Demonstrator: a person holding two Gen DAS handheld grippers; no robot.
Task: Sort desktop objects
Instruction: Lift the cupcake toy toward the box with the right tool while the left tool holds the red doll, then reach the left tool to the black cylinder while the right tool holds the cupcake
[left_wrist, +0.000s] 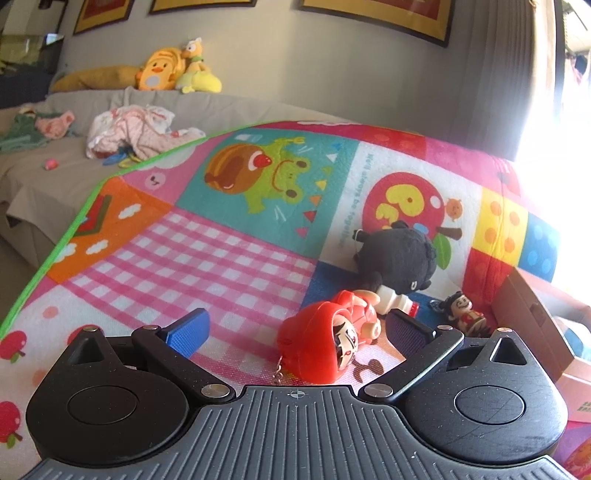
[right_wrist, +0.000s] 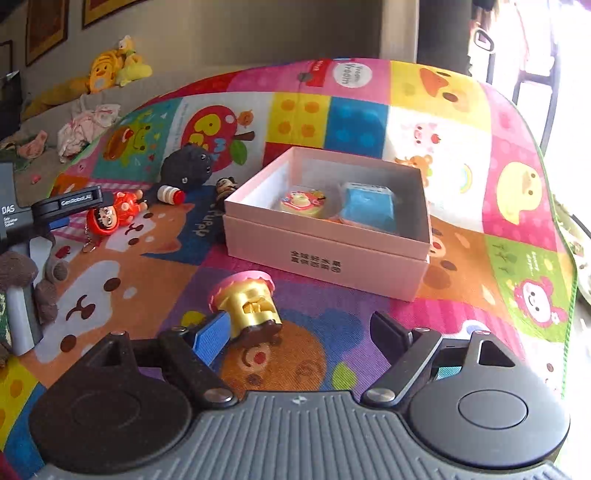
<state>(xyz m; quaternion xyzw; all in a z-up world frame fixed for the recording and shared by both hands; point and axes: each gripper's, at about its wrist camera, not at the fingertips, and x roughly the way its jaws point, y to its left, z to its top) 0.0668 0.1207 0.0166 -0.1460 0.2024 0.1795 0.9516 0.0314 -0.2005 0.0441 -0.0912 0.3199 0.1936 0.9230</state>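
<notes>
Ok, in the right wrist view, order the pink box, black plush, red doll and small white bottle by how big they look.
1. Pink box
2. Black plush
3. Red doll, close behind the plush, so that ranking is unsure
4. Small white bottle

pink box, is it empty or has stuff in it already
Not empty. The open pink box has no lid on and holds a round colourful toy and a blue item side by side.
</notes>
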